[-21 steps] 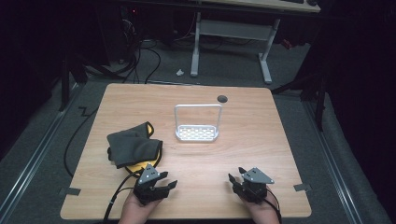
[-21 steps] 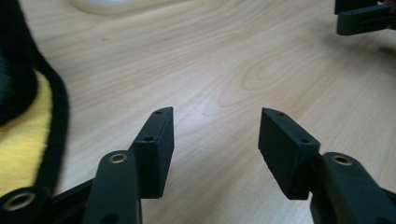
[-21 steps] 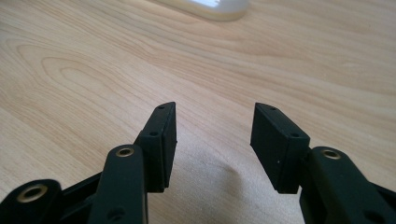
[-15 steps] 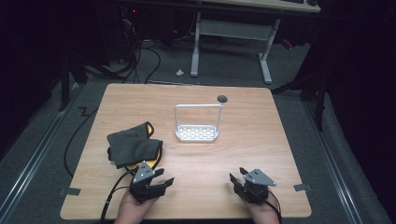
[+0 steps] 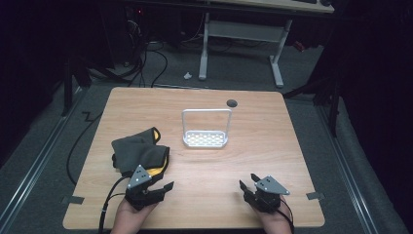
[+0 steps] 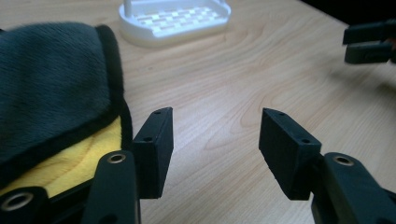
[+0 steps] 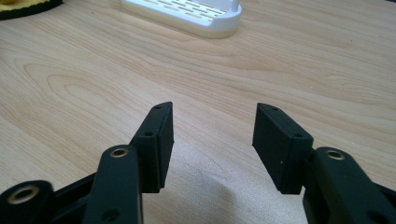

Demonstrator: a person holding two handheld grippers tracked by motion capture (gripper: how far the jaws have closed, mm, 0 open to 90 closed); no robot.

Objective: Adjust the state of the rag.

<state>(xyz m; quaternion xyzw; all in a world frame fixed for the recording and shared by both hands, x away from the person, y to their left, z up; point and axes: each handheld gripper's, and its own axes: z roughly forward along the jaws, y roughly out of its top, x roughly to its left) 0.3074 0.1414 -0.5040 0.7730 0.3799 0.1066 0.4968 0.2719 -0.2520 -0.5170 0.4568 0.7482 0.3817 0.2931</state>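
The dark cloth point(image 5: 140, 153) lies just beside the wide-open, empty left claw point(image 5: 157, 184), white rack point(image 5: 206, 139) beyond, right claw point(image 5: 249, 187) likewise gaping

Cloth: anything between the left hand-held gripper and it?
Nothing visible. The left hand-held gripper sits right beside the dark cloth with its yellow underside, jaws open and empty; in the left gripper view the cloth lies just beside one jaw. The white rack is off that path.
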